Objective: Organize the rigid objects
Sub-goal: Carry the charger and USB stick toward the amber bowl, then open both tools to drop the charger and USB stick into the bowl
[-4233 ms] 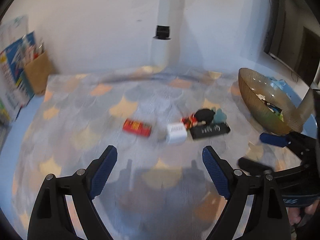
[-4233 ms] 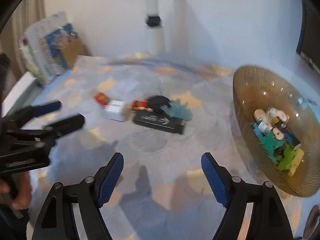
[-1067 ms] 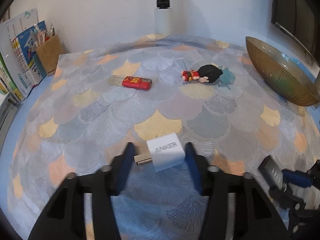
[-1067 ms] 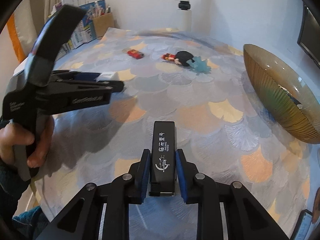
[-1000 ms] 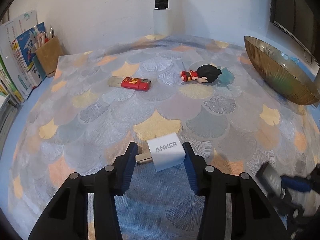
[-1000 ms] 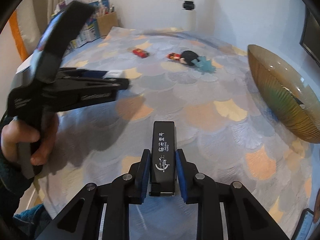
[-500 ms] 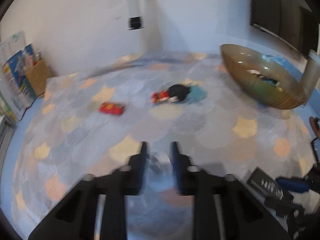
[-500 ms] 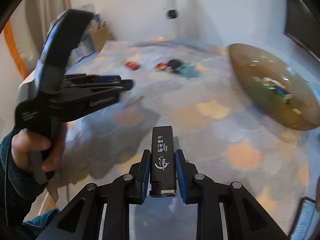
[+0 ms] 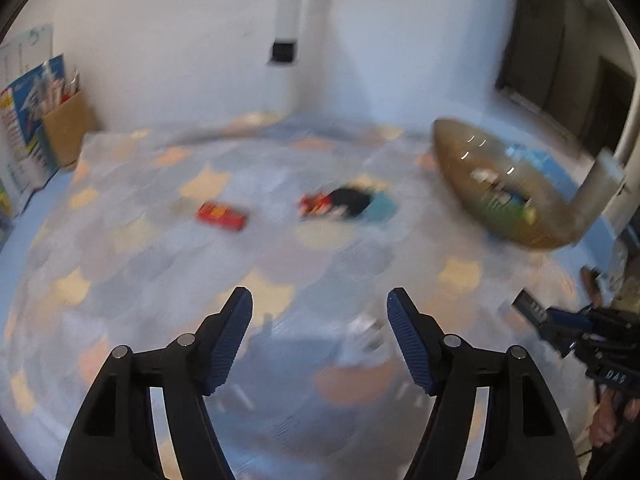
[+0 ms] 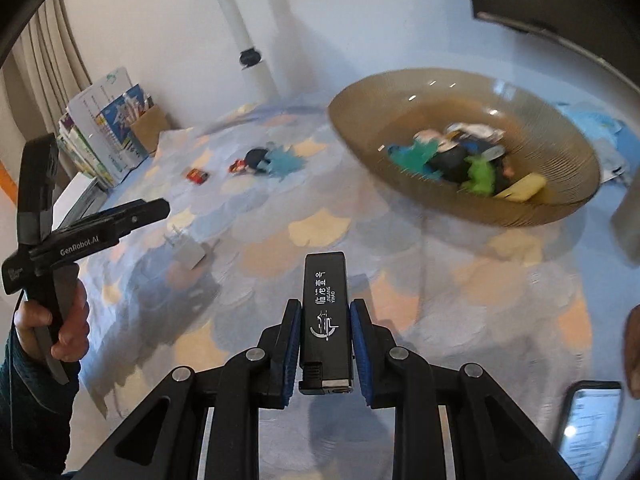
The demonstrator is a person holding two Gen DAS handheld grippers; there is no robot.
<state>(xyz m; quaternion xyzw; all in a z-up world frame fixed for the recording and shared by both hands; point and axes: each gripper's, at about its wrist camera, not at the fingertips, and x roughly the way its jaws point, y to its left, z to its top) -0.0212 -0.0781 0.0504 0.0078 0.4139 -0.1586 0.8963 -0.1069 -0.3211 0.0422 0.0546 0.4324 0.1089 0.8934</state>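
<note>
The right gripper (image 10: pixel 324 344) has its blue ribbed pads pressed on both long sides of a black rectangular lighter (image 10: pixel 325 316), matte body w/ white printed characters and a metal end toward the camera; it is held above the cloth, pointing toward the bowl. The left gripper (image 9: pixel 320 336) has jaws apart and opening, w/ nothing between the pads; only the cloth shows in the gap. The white charger (image 10: pixel 188 256), a small smooth cube w/ metal prongs, lies on the cloth just below the left gripper's tip, not touching it as far as the right wrist view shows. The tablecloth (image 10: pixel 320 220) is soft fabric w/ a fan-scale pattern in grey, blue and pale orange. The amber glass bowl (image 10: pixel 560 152) is wide, shallow, finely ribbed, and holds a blurred heap of small toys, green, teal, yellow. Farther back lie a small red flat box (image 9: pixel 220 216) and, near it, a black-haired figurine (image 9: pixel 340 202) touching a teal spiky toy (image 10: pixel 286 164). A cardboard pen holder (image 9: pixel 68 132) stands by the wall. A phone (image 10: pixel 592 420) lies at the lower right edge, screen lit.
</note>
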